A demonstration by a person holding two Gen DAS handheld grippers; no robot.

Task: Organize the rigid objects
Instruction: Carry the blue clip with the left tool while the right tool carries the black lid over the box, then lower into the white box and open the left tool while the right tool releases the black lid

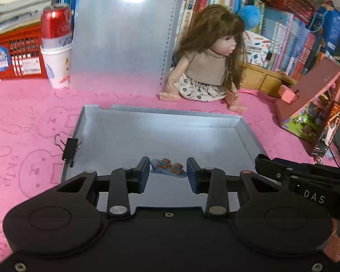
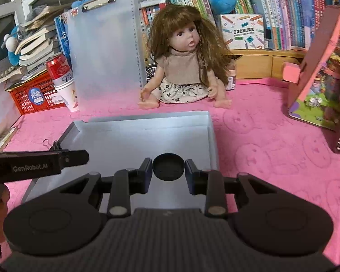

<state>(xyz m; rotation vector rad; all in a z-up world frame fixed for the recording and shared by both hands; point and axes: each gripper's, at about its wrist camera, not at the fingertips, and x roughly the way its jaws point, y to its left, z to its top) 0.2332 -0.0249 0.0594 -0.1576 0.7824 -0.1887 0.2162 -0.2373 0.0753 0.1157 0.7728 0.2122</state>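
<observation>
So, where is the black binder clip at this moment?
In the left wrist view the binder clip is clipped on the left wall of the grey tray, on the side towards the red can, far from the doll.

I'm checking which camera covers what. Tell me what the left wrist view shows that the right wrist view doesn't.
Only the left wrist view: a blue clip with two bears between the left gripper fingers. Only the right wrist view: a black round cap between the right gripper fingers, and the clipboard's metal clamp. Both: the silver tray, black binder clip, doll, red can.
</observation>
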